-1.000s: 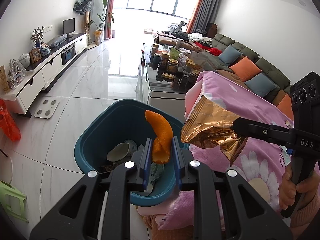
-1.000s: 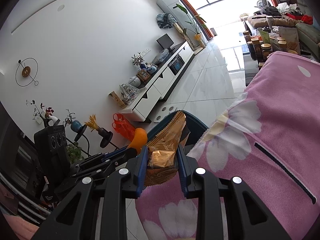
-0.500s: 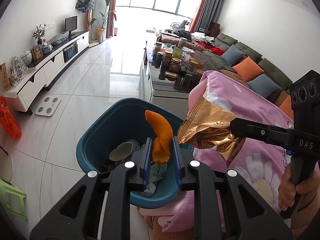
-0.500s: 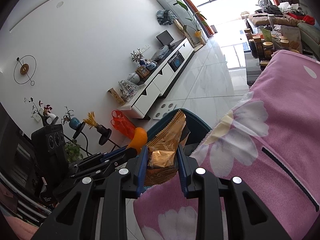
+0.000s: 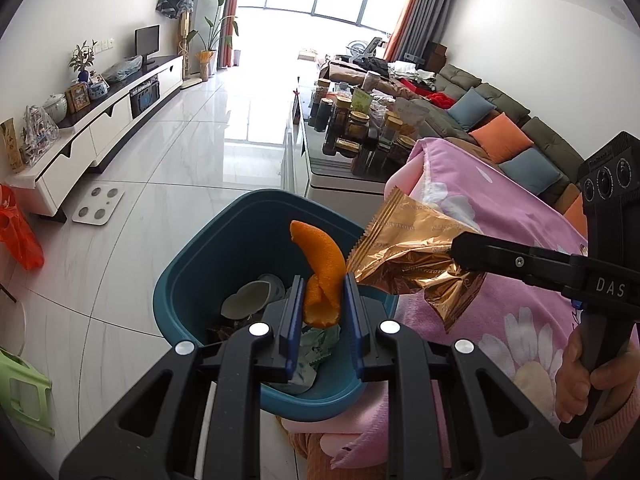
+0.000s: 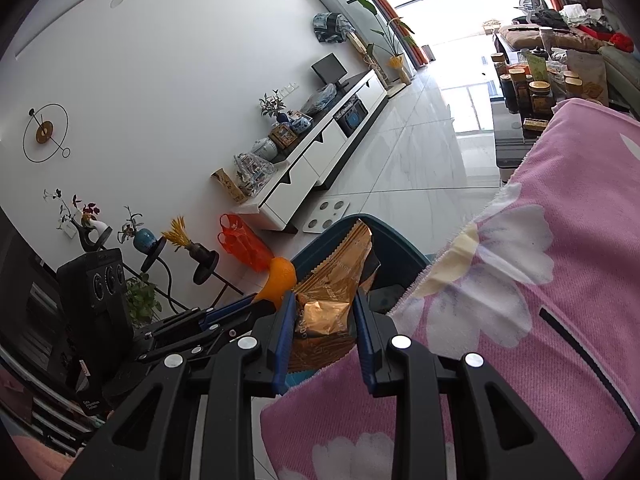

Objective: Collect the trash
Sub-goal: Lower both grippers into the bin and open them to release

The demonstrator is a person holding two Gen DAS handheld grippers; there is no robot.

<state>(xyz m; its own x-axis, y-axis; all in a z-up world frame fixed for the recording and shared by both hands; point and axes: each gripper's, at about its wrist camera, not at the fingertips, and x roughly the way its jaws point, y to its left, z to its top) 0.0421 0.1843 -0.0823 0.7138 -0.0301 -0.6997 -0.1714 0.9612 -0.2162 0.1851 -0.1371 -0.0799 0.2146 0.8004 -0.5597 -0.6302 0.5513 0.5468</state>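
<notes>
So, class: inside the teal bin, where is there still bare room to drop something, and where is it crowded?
The teal bin is bare along its far wall and left side. Its near half is crowded with a pale shell-like scrap, dark bits and a crumpled green wrapper.

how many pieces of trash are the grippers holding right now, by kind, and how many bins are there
orange peel: 1, clamped in the left gripper over the bin
gold snack wrapper: 1, clamped in the right gripper
teal bin: 1, with some trash already inside
total: 2 held pieces of trash, 1 bin, 3 things
</notes>
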